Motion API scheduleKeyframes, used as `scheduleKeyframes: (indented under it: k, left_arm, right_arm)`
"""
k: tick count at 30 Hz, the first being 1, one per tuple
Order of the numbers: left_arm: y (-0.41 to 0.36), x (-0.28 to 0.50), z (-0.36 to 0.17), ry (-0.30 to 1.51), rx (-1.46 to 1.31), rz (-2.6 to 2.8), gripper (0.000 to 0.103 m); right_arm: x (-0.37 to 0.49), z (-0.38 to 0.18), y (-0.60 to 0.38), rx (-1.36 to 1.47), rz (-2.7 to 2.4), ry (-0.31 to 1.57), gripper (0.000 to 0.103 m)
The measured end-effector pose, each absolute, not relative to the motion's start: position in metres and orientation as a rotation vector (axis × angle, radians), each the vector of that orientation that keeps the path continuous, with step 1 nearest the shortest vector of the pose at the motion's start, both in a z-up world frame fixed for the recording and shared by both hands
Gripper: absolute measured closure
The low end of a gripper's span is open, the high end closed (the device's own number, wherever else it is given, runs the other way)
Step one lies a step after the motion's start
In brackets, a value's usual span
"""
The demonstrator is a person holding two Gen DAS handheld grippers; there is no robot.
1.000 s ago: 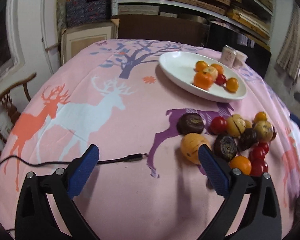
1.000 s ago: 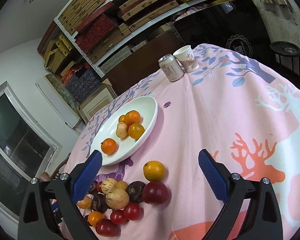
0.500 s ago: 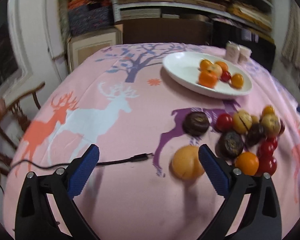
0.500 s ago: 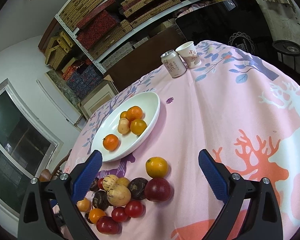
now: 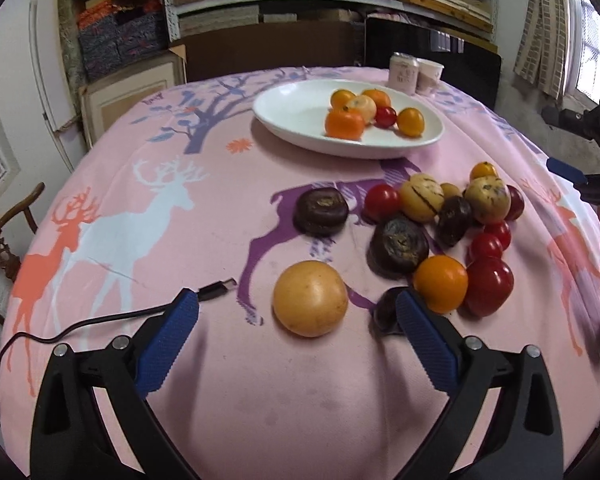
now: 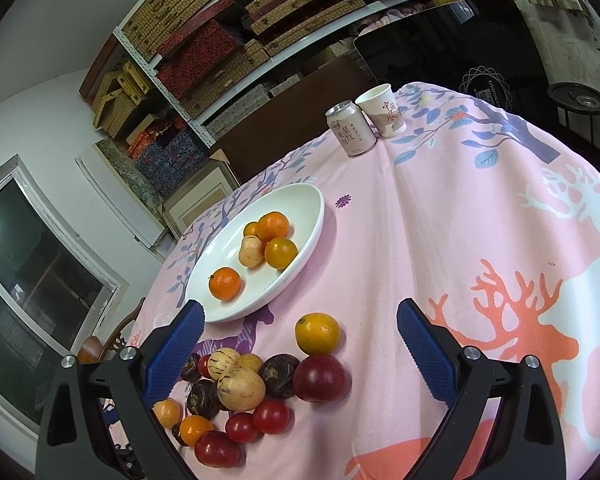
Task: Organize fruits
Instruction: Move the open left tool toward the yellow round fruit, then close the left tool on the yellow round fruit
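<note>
The paper cup (image 6: 382,110) at the far side of the table carries red Chinese characters, the top one reading 中; the ones below it are too small to make out. The drink can (image 6: 351,130) just beside it bears vertical dark Chinese characters that cannot be read with certainty. In the left wrist view both show only faint, illegible printing. No other text is readable.

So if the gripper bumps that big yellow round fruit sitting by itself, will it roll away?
Probably. The big yellow fruit looks nearly ball-shaped and stands apart from the pile, with nothing touching it, so a nudge could send it rolling across the pink tablecloth. Its skin looks smooth, so it might slip between the open left gripper fingers unless they close around its middle.
</note>
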State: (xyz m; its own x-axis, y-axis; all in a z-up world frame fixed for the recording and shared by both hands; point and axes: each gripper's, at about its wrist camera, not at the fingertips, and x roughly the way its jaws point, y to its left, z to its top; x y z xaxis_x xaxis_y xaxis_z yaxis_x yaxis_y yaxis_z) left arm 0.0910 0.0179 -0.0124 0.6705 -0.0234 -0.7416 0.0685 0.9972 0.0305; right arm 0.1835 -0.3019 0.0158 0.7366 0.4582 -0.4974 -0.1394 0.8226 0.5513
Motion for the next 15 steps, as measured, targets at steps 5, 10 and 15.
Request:
scheduleKeyframes:
  k: [5,10,15]
  left_arm:
    - [0.022,0.098,-0.018,0.861,0.017,-0.082,0.025]
    - [0.033,0.108,-0.023,0.893,-0.030,-0.044,0.029]
    - [0.033,0.114,-0.024,0.907,-0.062,-0.100,0.049]
  right_arm:
    - [0.183,0.015,-0.301,0.509,0.337,0.671,0.005]
    - [0.184,0.014,-0.300,0.500,0.337,0.673,0.005]
    - [0.185,0.014,-0.299,0.487,0.332,0.672,0.005]
